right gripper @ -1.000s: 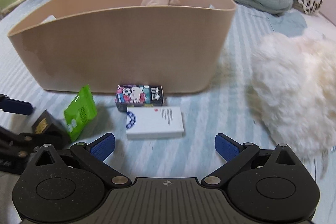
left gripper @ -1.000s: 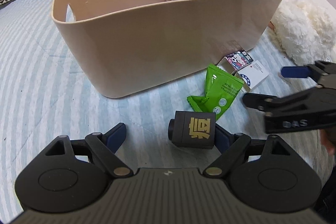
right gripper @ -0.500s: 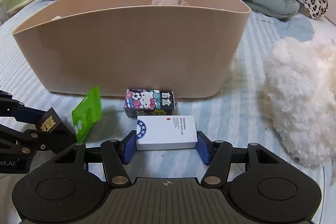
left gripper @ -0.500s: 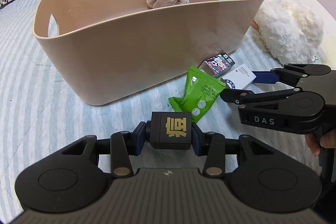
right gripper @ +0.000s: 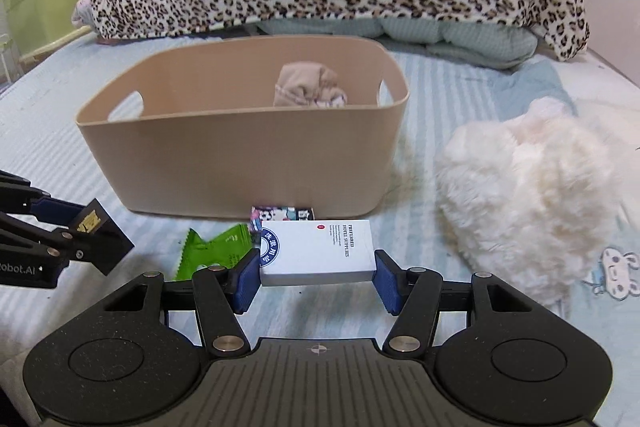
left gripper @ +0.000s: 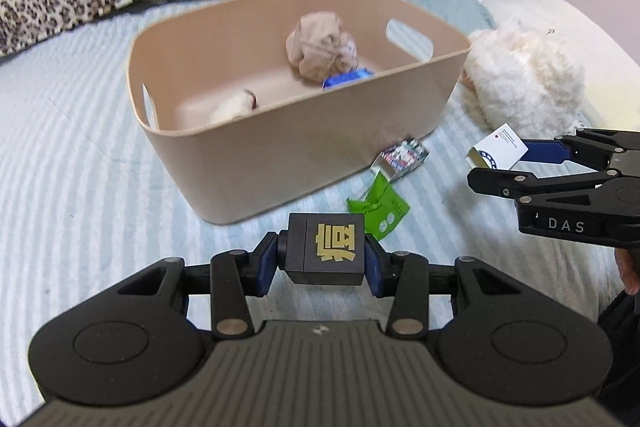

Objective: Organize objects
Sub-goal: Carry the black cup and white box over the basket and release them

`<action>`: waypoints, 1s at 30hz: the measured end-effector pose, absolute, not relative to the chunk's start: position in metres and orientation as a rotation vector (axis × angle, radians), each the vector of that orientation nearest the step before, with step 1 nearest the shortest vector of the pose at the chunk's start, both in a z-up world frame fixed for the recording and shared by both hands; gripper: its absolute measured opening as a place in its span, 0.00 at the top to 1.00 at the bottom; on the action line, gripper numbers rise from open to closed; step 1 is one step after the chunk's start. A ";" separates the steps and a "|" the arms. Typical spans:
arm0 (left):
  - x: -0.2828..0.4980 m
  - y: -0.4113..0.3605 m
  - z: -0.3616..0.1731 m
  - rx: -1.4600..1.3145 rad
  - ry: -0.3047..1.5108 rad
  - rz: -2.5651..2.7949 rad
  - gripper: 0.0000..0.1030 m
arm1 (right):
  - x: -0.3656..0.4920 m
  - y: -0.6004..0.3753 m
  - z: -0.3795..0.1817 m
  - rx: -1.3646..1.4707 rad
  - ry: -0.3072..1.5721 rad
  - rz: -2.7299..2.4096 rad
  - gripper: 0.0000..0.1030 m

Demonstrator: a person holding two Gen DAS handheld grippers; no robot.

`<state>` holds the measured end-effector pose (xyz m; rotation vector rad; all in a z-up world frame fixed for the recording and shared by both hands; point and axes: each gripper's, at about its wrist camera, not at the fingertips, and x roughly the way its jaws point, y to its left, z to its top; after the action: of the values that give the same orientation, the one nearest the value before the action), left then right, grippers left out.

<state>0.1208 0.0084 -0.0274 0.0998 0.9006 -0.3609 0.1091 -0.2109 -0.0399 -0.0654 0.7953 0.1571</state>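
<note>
In front of the bin, each hand-held gripper is clamped on a box: left black, right white. Cloth is binned; packet and carton remain.

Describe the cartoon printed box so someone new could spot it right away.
Start at the big beige basket on the striped bed. At the foot of its near wall lies the small cartoon box. Unlike the green packet beside it, it is boxy and multicoloured, and no gripper holds it.
</note>
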 end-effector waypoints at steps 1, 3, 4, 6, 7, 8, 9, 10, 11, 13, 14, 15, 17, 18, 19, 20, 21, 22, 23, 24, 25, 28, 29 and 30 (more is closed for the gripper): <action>0.119 0.009 -0.023 0.101 0.889 -0.361 0.56 | 0.108 -0.212 -0.036 -0.065 0.788 0.157 0.46; 0.117 0.011 -0.014 0.101 0.869 -0.359 0.56 | 0.105 -0.214 -0.026 -0.064 0.768 0.153 0.46; 0.117 0.012 -0.009 0.095 0.867 -0.359 0.56 | 0.103 -0.215 -0.022 -0.062 0.754 0.146 0.46; 0.117 0.012 -0.002 0.102 0.865 -0.358 0.56 | 0.102 -0.215 -0.011 -0.054 0.723 0.135 0.46; 0.116 0.012 0.002 0.117 0.855 -0.350 0.56 | 0.102 -0.216 -0.007 -0.049 0.711 0.132 0.46; 0.116 0.011 0.006 0.134 0.844 -0.341 0.56 | 0.102 -0.216 -0.001 -0.045 0.698 0.129 0.46; 0.116 0.011 0.009 0.146 0.832 -0.334 0.56 | 0.104 -0.216 0.003 -0.042 0.690 0.129 0.46; 0.118 0.011 0.013 0.151 0.820 -0.327 0.56 | 0.105 -0.216 0.007 -0.041 0.680 0.128 0.46; 0.119 0.013 0.016 0.147 0.814 -0.322 0.56 | 0.106 -0.216 0.011 -0.039 0.668 0.127 0.46; 0.124 0.016 0.022 0.133 0.805 -0.311 0.56 | 0.108 -0.215 0.018 -0.036 0.650 0.126 0.46; 0.127 0.018 0.026 0.128 0.799 -0.304 0.56 | 0.111 -0.215 0.022 -0.032 0.640 0.125 0.46; 0.130 0.019 0.028 0.127 0.794 -0.300 0.56 | 0.113 -0.216 0.025 -0.028 0.631 0.125 0.46; 0.136 0.021 0.034 0.128 0.777 -0.284 0.56 | 0.119 -0.215 0.030 -0.026 0.616 0.122 0.46; 0.139 0.022 0.036 0.129 0.771 -0.279 0.56 | 0.121 -0.215 0.032 -0.028 0.610 0.121 0.46; 0.143 0.023 0.039 0.128 0.764 -0.273 0.56 | 0.125 -0.215 0.034 -0.030 0.604 0.119 0.46; 0.146 0.023 0.041 0.126 0.758 -0.269 0.56 | 0.128 -0.214 0.035 -0.029 0.600 0.118 0.46; 0.151 0.024 0.044 0.123 0.751 -0.265 0.56 | 0.131 -0.214 0.036 -0.027 0.596 0.117 0.46; 0.154 0.024 0.046 0.121 0.746 -0.261 0.56 | 0.135 -0.213 0.037 -0.024 0.593 0.116 0.46; 0.159 0.024 0.049 0.120 0.739 -0.255 0.56 | 0.138 -0.213 0.038 -0.020 0.591 0.114 0.46; 0.163 0.024 0.051 0.119 0.733 -0.249 0.56 | 0.141 -0.213 0.038 -0.015 0.589 0.113 0.46; 0.168 0.023 0.052 0.120 0.726 -0.239 0.56 | 0.145 -0.212 0.038 -0.009 0.587 0.112 0.46; 0.182 0.020 0.052 0.127 0.714 -0.216 0.56 | 0.155 -0.209 0.036 0.008 0.587 0.112 0.46; 0.188 0.019 0.051 0.126 0.714 -0.209 0.56 | 0.161 -0.208 0.035 0.013 0.588 0.114 0.46; 0.193 0.018 0.050 0.124 0.716 -0.204 0.56 | 0.164 -0.206 0.035 0.017 0.589 0.115 0.46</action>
<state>0.1926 0.0183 0.0504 0.1241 0.7159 -0.2036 0.1644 -0.2058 0.0347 0.0165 0.5894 0.1151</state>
